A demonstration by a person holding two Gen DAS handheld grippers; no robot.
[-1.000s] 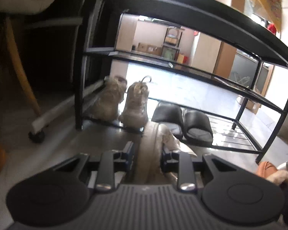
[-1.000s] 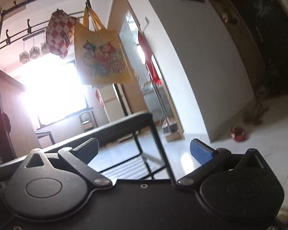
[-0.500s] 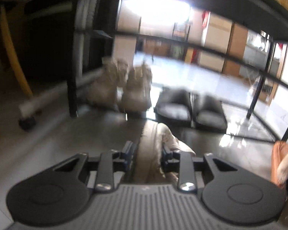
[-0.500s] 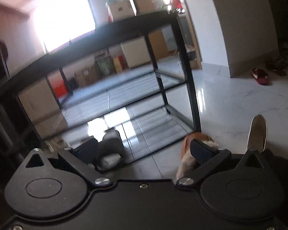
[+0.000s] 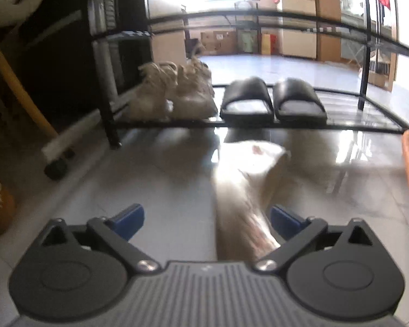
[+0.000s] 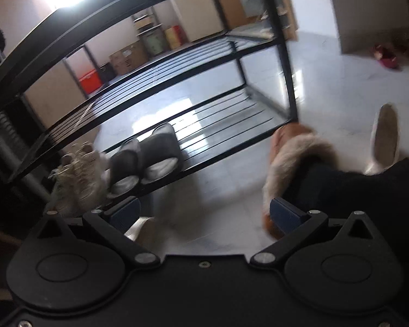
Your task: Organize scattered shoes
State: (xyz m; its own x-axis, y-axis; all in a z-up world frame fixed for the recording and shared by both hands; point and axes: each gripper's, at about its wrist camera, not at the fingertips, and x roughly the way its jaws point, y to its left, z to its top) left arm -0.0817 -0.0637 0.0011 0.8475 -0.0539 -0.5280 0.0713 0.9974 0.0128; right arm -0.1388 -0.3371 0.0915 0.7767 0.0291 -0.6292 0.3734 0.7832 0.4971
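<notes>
The pale shoe lies blurred on the floor before the rack, long axis pointing at it, seemingly loose between the left gripper's spread fingers; the right gripper gapes, farther off.

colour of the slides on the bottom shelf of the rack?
Black, with pale insoles. The slides show best in the left wrist view.
</notes>
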